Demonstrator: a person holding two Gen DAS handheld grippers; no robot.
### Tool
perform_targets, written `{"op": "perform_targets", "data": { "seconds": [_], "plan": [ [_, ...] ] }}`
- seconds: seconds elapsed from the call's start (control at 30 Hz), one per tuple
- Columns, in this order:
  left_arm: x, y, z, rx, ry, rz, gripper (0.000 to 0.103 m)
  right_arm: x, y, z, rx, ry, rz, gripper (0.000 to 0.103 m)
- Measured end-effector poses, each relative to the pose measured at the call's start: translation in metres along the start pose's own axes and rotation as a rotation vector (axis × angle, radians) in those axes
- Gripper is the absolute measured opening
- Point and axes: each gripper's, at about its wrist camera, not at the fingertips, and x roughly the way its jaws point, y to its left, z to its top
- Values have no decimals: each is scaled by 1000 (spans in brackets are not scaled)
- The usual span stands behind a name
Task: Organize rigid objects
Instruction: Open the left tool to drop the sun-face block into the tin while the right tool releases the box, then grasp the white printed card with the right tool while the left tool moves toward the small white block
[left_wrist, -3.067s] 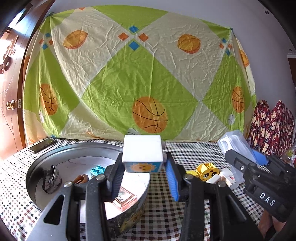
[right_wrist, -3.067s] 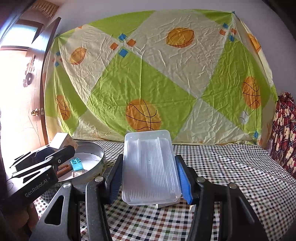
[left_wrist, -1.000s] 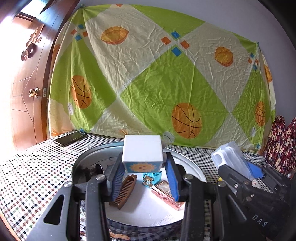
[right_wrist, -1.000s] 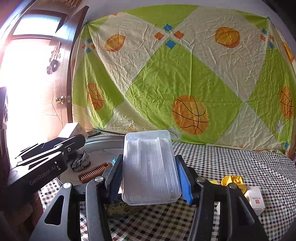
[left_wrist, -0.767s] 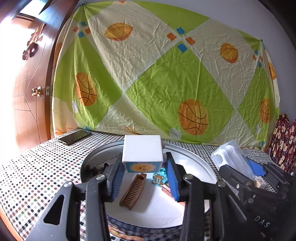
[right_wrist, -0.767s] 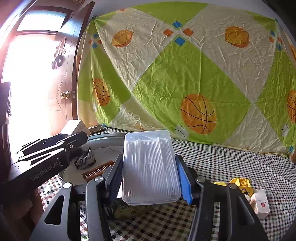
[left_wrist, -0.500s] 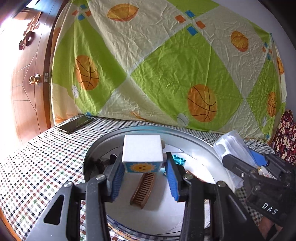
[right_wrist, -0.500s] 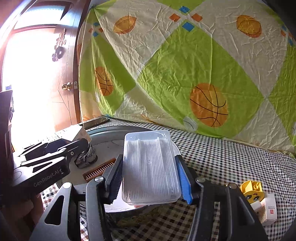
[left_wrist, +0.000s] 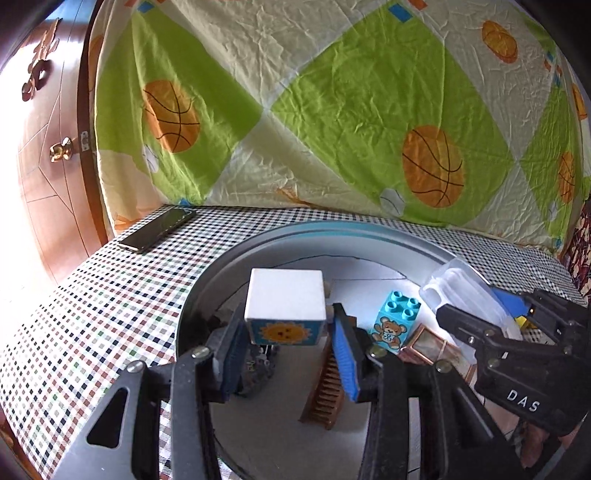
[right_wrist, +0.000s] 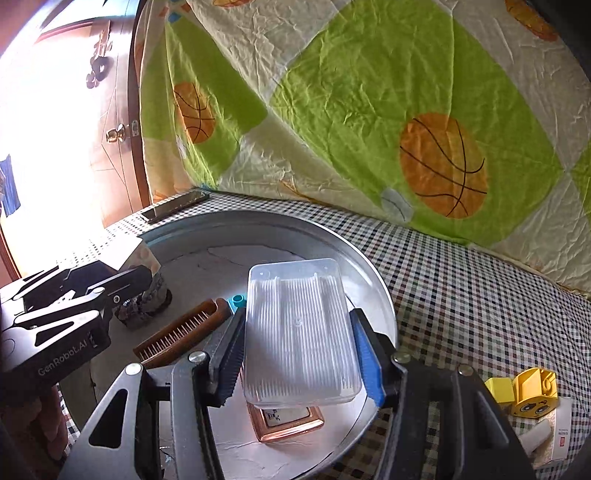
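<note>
My left gripper (left_wrist: 286, 325) holds a white cube with a sun picture (left_wrist: 284, 295) over the left part of the round metal tin (left_wrist: 332, 230). Its jaws are opening, and the cube still sits between the pads. To the right, my right gripper (right_wrist: 299, 328) is shut on a clear plastic box (right_wrist: 295, 295) above the tin's right side. Inside the tin lie a brown comb (left_wrist: 325, 391), a turquoise brick with a bear (left_wrist: 395, 321), a copper picture frame (right_wrist: 284, 421) and a dark hair clip (right_wrist: 147, 299).
The tin stands on a checked tablecloth (left_wrist: 110, 314). A phone (left_wrist: 157, 229) lies at the far left corner. Right of the tin are a yellow toy block (right_wrist: 532, 391) and a small white box (right_wrist: 554, 432). A patterned sheet hangs behind; a wooden door is on the left.
Both grippers have moved forward over the tin and tipped downward, so more of its inside shows. The cube and the clear box stay between their pads.
</note>
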Motion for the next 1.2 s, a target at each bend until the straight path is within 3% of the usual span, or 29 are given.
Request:
{"op": "perform_targets", "data": {
  "seconds": [0.07, 0.13, 0.2, 0.33, 0.4, 0.6, 0.77, 0.93, 1.07, 1.2],
  "plan": [
    [-1, 1, -1, -3, -4, 14, 59, 1, 0, -1, -1, -4, 4, 59],
    [-7, 3, -3, -15, -26, 27, 81, -6, 0, -2, -3, -29, -15, 72],
    [-12, 5, -4, -27, -41, 28, 86, -19, -2, -1, 3, -69, -12, 77],
    [-19, 3, -8, -42, -47, 14, 87, -48, -10, -9, 16, -126, -12, 77],
    [-24, -3, -10, -44, -56, 3, 92, -61, -17, -17, 16, -140, -22, 77],
    [-38, -40, -13, -13, -77, -65, 95, -99, -61, -44, 36, -169, -120, 77],
    [-44, -90, -16, 51, -72, -149, 97, -123, -115, -65, 86, -153, -274, 77],
    [-46, -141, -21, 120, -58, -217, 98, -139, -178, -84, 225, -126, -388, 77],
    [-41, -174, -24, 160, -32, -257, 98, -139, -211, -97, 301, -76, -416, 77],
    [-34, -198, -24, 168, 0, -295, 98, -137, -227, -99, 341, -47, -388, 77]
  ]
}}
